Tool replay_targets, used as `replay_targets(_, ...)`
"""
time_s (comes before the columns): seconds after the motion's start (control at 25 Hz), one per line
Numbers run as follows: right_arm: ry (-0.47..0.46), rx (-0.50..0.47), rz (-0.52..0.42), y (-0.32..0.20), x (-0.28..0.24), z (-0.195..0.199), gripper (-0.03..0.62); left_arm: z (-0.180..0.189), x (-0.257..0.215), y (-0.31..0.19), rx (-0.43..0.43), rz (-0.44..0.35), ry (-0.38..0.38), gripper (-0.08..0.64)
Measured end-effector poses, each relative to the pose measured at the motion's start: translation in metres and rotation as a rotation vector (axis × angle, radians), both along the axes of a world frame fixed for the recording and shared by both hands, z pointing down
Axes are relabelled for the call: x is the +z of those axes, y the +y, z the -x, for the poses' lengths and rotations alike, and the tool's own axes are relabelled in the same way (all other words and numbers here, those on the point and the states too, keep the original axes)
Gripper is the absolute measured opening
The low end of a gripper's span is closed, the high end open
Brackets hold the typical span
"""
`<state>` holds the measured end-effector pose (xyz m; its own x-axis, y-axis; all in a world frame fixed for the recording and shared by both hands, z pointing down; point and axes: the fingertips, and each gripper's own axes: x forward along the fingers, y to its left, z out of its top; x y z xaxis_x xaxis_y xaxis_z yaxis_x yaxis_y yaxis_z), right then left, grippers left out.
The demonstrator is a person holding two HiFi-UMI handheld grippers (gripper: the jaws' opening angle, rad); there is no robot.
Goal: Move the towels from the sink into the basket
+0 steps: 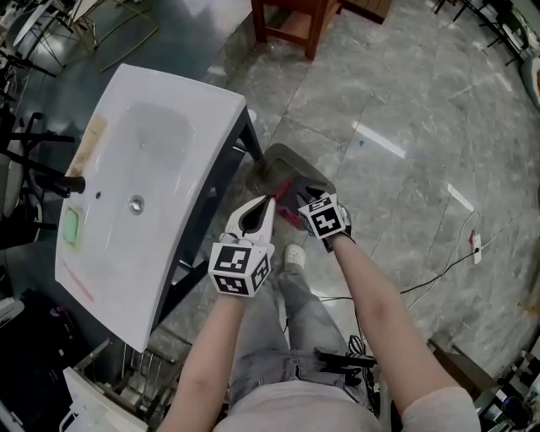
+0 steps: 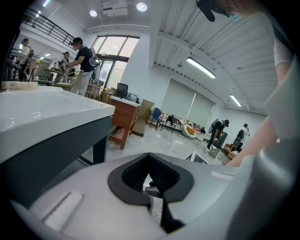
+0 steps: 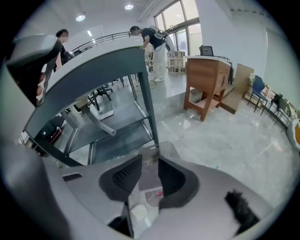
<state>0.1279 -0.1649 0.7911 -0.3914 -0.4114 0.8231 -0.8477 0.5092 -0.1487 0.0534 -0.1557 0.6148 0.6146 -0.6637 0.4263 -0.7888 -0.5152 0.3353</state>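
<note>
The white sink [image 1: 194,110] stands on a dark frame at the left, and I see no towel in its bowl. To its right a grey basket [image 1: 291,160] sits on the floor with a pink towel [image 1: 283,211] inside. My right gripper [image 1: 297,201] hangs over the basket and points steeply down. Its jaws stand apart with nothing between the pads. In the right gripper view [image 3: 149,176] the basket floor and a bit of pink towel [image 3: 158,192] show through the gap. My left gripper [image 1: 270,202] hovers beside the basket's near left side. Its fingertips meet, empty, as the left gripper view [image 2: 151,183] also shows.
A black tap [image 1: 52,180] and a green pad [image 1: 72,226] sit on the sink's left rim. A wooden stool [image 1: 291,21] stands farther off. My white shoe [image 1: 294,255] is just before the basket. Cables [image 1: 456,253] lie on the tiled floor at right, a wire rack [image 1: 126,380] at bottom left.
</note>
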Motion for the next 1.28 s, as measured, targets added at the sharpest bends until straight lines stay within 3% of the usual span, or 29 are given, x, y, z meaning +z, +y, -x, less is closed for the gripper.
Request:
replay_targets(0.24,-0.019,0.018,0.001,0.004,-0.003,-0.001,0.118,-0.004,-0.003,0.000,0.013,-0.003,0.011,0.006)
replay_targets(0.64,-0.053,0.006,-0.083,0.001,-0.039,0.001,0.117,-0.005,-0.016,0.002,0.012,-0.023,0.009,0.006)
replay_targets(0.92,-0.055,0.003,-0.125,0.003,-0.069,-0.001,0.022,-0.006,-0.034,0.004,0.002,-0.052,0.003,0.006)
replay_targets(1.28,-0.078,0.013,-0.186,0.009,-0.109,-0.002,0.018,-0.006,-0.057,0.008,-0.015,-0.096,-0.005,0.006)
